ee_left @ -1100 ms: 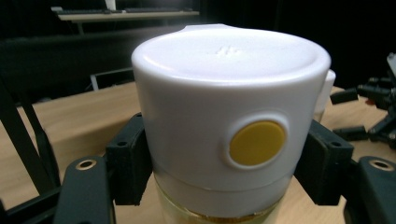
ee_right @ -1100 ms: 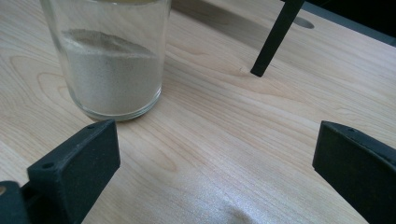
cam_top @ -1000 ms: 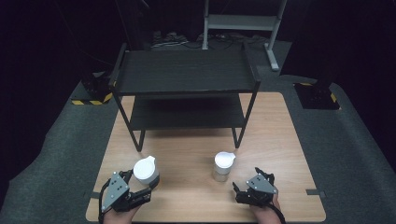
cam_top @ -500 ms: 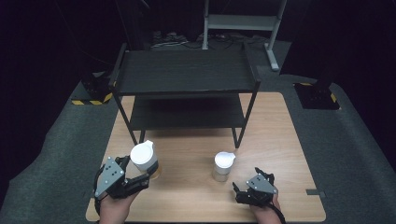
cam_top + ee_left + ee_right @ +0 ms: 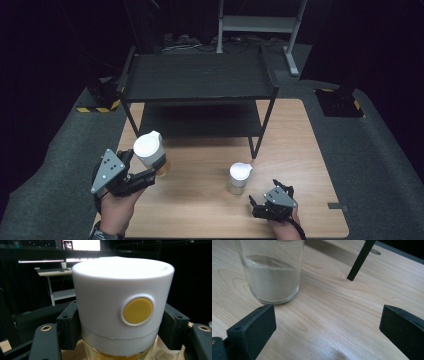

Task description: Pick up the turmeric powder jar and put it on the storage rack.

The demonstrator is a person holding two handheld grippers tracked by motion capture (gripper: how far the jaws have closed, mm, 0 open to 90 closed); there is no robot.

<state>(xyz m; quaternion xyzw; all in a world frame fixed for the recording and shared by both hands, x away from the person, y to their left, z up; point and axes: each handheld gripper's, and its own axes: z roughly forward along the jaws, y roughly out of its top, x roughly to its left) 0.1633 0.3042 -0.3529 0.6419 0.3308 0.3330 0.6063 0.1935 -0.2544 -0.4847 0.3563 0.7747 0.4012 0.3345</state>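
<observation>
My left gripper [image 5: 146, 176] is shut on a glass jar [image 5: 151, 154] with a white lid and yellow contents, held up above the left side of the wooden table [image 5: 200, 210]. In the left gripper view the jar's white lid [image 5: 122, 300] with a round yellow button sits tight between the two black jaws of the left gripper [image 5: 122, 327]. A second jar [image 5: 238, 177] with a white lid and pale powder stands on the table. My right gripper [image 5: 261, 207] rests open just in front of it. The right gripper view shows that jar [image 5: 273, 270] beyond the wide-apart jaws of the right gripper [image 5: 328, 327].
A black two-level shelf rack [image 5: 197, 80] stands over the back half of the table; one of its legs [image 5: 360, 260] meets the wood close ahead of the right gripper. Dark carpet surrounds the table. Bare wood lies between the two jars.
My left gripper has lifted the yellow-filled jar off the table and carried it up and forward. The right gripper and the powder jar have stayed put.
</observation>
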